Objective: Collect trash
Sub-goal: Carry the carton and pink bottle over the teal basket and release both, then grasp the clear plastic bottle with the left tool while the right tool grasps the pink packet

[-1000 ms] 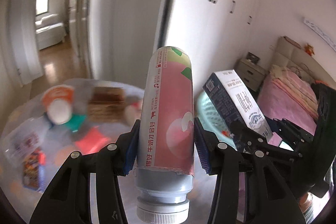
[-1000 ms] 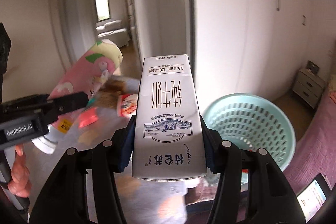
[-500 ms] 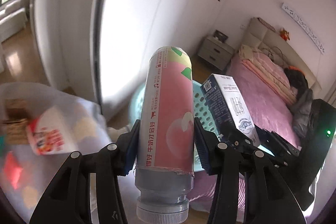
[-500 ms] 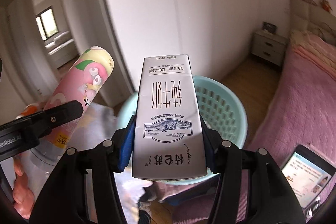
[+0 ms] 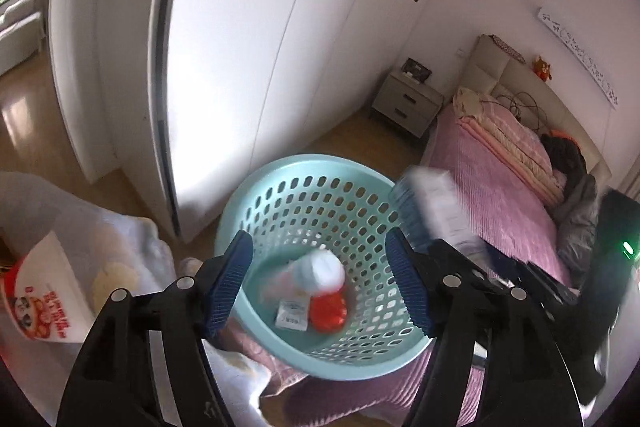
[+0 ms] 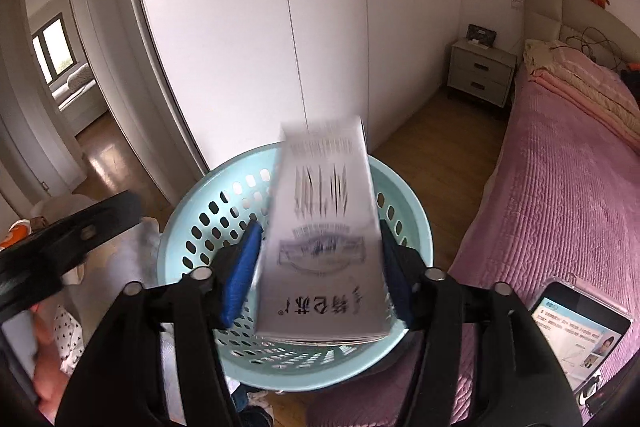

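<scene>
Carton (image 6: 324, 239): blurred, slipping between right gripper (image 6: 320, 267) jaws, which were opening, over basket (image 6: 420, 227).
Bottle (image 5: 316, 273): already in basket, below left gripper (image 5: 320, 281), opening, empty.
Technique: release centred over rim, then withdraw.

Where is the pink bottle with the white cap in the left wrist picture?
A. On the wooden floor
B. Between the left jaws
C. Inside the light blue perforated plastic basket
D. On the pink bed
C: the pink bottle with the white cap lies inside the light blue perforated plastic basket, and nothing is between the opening jaws of the left gripper.
</scene>
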Tool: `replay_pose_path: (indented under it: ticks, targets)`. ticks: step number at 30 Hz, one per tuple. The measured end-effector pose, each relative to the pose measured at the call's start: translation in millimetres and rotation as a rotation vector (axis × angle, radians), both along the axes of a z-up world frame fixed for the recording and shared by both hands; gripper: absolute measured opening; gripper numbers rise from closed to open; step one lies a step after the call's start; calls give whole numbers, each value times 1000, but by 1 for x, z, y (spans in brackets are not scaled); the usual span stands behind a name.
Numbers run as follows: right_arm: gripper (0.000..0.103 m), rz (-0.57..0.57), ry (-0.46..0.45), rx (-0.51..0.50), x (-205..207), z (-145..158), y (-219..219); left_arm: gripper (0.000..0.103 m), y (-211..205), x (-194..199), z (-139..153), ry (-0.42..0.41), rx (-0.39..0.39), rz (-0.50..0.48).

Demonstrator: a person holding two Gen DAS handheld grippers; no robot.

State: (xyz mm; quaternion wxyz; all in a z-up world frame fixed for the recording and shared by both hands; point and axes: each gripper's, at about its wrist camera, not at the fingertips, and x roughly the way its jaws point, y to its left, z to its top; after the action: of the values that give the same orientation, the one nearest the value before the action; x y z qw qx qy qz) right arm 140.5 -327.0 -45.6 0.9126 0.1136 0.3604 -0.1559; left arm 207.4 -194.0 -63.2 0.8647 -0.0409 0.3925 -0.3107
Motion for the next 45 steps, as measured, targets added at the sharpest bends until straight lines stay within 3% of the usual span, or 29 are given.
replay_pose_path:
  ticks: [6, 14, 21, 27, 37, 45]
  targets:
    - [64, -11, 16, 28, 0, -11, 2, 67, 33, -18, 15, -52, 11, 34]
    - [64, 46, -39, 28, -15, 9, 27, 67, 98, -57, 51, -140, -7, 128]
    - [64, 177, -128, 2, -28, 46, 89, 71, 171, -91, 82, -211, 1, 249]
    - [64, 325, -168, -31, -29, 64, 152, 76, 256, -114, 93, -249, 64, 410]
    - [64, 508, -134, -51, -19, 49, 246, 81, 389, -96, 72, -141, 197, 611]
    - [64, 572, -95, -38, -13, 36, 279, 81, 423, -71, 34, 2, 177, 509]
